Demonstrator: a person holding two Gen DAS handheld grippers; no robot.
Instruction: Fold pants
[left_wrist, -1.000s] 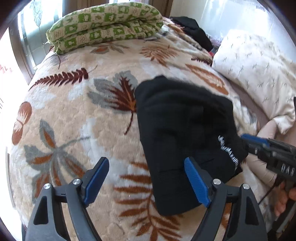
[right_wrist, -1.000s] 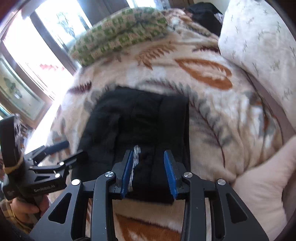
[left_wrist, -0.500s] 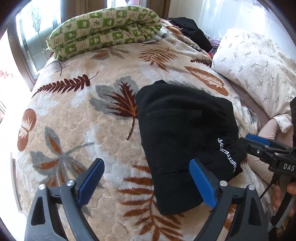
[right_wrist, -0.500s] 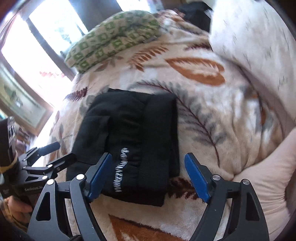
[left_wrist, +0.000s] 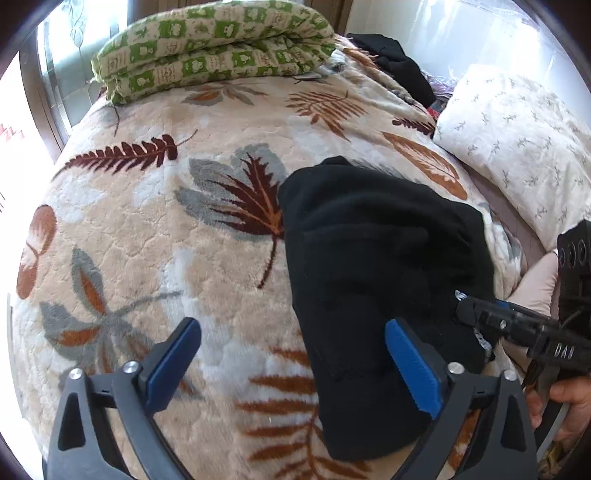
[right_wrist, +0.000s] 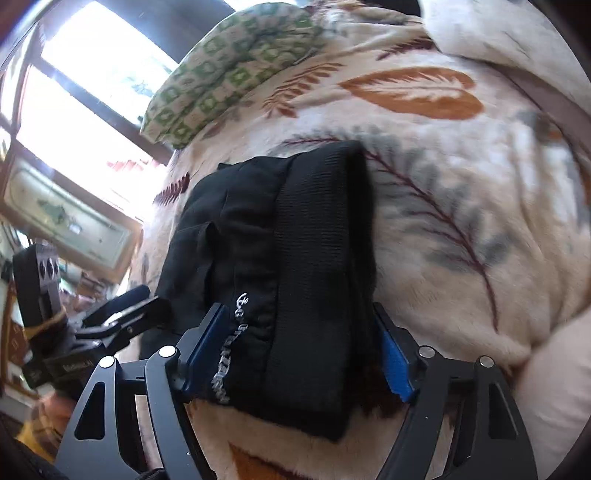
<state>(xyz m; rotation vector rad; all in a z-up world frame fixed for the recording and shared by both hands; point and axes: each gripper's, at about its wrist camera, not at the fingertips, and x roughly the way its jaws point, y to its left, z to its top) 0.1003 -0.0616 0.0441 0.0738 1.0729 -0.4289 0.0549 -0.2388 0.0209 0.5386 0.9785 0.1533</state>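
— Two grippers at the near edge; the right gripper (right_wrist: 295, 350) is closing around the folded black pants (right_wrist: 280, 258), the left gripper (left_wrist: 291, 365) opening, empty.

— If it pinches only the top layer, the fold on the leaf-print blanket (left_wrist: 166, 240) could peel apart.

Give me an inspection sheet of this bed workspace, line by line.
Surface: leaf-print blanket covering the bed.
Job's things: black pants, folded into a compact stack.
Clutter: green quilt, dark clothes, white pillow.
Grippers: left gripper opening, jaws astride the pants' edge, not pressing; right gripper closing, pants' end between its jaws.
Cables: dark cable below the right gripper.
Surroundings: bright window.
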